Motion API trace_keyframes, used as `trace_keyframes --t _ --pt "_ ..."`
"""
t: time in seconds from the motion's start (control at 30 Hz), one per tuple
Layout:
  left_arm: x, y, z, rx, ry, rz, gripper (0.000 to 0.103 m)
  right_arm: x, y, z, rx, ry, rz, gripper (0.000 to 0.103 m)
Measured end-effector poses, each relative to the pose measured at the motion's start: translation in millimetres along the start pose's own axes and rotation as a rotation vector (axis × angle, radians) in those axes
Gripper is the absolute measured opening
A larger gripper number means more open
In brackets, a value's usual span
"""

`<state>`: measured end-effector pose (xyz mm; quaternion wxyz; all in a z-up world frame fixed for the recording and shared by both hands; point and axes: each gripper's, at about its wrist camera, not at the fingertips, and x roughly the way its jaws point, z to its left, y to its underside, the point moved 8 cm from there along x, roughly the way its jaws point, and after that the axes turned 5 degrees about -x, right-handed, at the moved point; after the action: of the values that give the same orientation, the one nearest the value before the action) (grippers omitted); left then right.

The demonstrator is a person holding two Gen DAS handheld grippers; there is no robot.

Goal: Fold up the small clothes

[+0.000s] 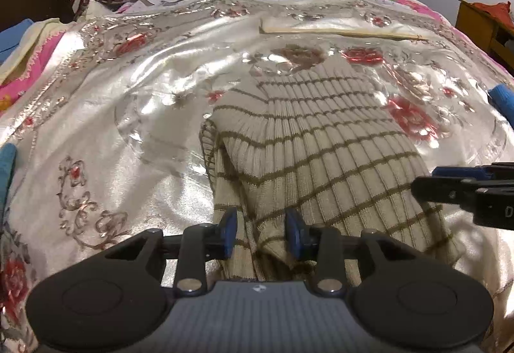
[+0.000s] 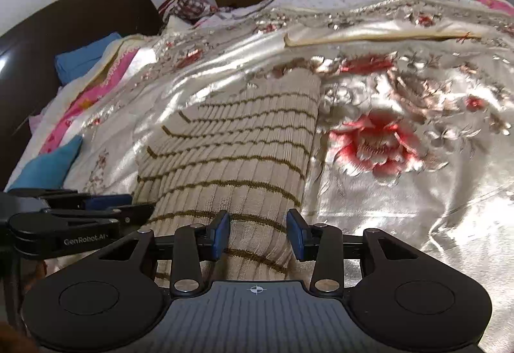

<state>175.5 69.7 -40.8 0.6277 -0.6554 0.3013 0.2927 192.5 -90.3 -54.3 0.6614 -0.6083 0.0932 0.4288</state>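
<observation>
Two grippers sit at the near hem of the striped sweater [image 1: 321,141] on the bed [image 1: 128,96] — left gripper [image 1: 261,232] and right gripper [image 2: 258,234] with jaws parted, gripping nothing. Next we likely need a fresh hold to fold it — lengthwise done.

One striped knit garment [image 1: 321,141], two grippers, left gripper [image 1: 261,232], right gripper [image 2: 258,232], one floral bedspread [image 1: 128,115]

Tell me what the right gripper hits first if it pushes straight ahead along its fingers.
Most likely the striped knit sweater: the right gripper points down at it, fabric lying between its open jaws, on the satin bedspread.
</observation>
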Motion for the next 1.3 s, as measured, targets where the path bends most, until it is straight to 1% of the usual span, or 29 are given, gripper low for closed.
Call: trace_keyframes --t 0.13,0.2,0.23,0.27,0.43,0.6,0.7,0.77,0.87,0.93,1.0,1.17,1.3 --pt "-7.5 5.4 -4.8 -0.012 -0.01 -0.005 0.04 -8.2 -1.5 3.6 -0.046 0.043 -0.04 0.039" --pt "-7.4 9.9 -5.0 -0.02 -0.014 0.007 0.04 -0.6 3.4 1.7 -0.051 0.06 0.006 0.04" --pt "-7.7 13.0 -5.5 -0.024 -0.015 0.017 0.04 4.2 7.5 1.2 -0.042 0.052 0.042 0.04" --pt "-10.5 16.4 -6.1 -0.024 -0.016 0.02 0.04 4.7 9.3 1.1 -0.028 0.047 0.053 0.04" --pt "-24.6 23.3 -12.0 -0.032 -0.019 0.01 0.042 -15.7 8.3 8.8 -0.025 0.036 0.014 0.04" --pt "-36.6 32.8 -17.7 -0.065 -0.009 0.01 0.045 -35.7 13.3 24.3 -0.055 0.03 -0.015 0.04" --pt "-44.4 39.0 -19.1 -0.081 -0.015 0.003 0.053 -42.7 17.5 30.5 -0.058 0.023 -0.017 0.04" --pt "-50.3 43.8 -20.0 -0.085 -0.024 -0.002 0.061 -46.1 21.4 32.3 -0.053 0.024 -0.015 0.04" --pt "-58.2 51.8 -20.7 -0.09 -0.04 -0.011 0.071 -53.6 26.4 34.7 -0.05 0.027 -0.02 0.04" --pt "-62.4 57.1 -21.1 -0.105 -0.038 -0.012 0.074 -58.0 30.6 36.2 -0.05 0.027 -0.019 0.04" --pt "-65.4 61.6 -21.7 -0.116 -0.042 -0.011 0.075 -61.6 34.7 37.5 -0.059 0.034 -0.018 0.04" --pt "-73.1 71.2 -27.7 -0.109 -0.061 -0.014 0.08 -73.2 44.0 38.7 -0.058 0.04 -0.023 0.041" --pt "-84.7 71.2 -31.6 -0.111 -0.063 -0.045 0.087 -83.4 47.7 39.7 -0.058 0.04 -0.031 0.041"
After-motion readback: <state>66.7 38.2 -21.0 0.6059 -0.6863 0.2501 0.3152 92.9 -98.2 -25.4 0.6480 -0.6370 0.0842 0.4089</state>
